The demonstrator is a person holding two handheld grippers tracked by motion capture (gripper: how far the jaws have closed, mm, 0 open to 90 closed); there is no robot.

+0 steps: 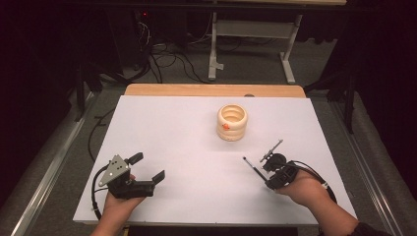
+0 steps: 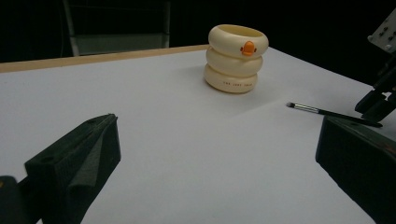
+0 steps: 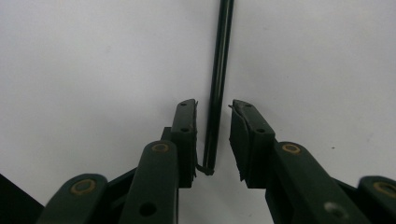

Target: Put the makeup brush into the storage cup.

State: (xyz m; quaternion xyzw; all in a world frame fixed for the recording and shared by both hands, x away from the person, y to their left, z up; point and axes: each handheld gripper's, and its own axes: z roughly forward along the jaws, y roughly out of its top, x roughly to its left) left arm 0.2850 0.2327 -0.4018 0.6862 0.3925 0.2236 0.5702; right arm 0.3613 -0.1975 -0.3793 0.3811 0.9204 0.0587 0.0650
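A white table (image 1: 196, 162) is seen from the high view, its wooden far edge exposed beyond the white surface. A cream holder (image 1: 232, 122) built like three stacked rings stands upright on the far middle of the table, its mouth open to the top; an orange mark is carried on its side, seen in the left gripper view on the upper ring of the holder (image 2: 236, 58). A thin black brush (image 1: 253, 167) is lying flat on the table near the right side, well apart from the holder, with its tip pointed toward the table's middle. The right gripper (image 1: 277, 169) is held low at the handle end of the brush. In the right gripper view the jaws of the right gripper (image 3: 213, 140) are parted by a narrow gap, and the brush (image 3: 217, 84) is seen running straight up between them; its handle end sits close against one jaw, a gap is left to the other, and a firm hold is not shown. The left gripper (image 1: 147, 167) is held over the near left of the table, well apart from brush and holder, its jaws spread wide with nothing between them. In the left gripper view the brush (image 2: 327, 112) is seen lying on the table at the right, metal ferrule and tip toward the holder.
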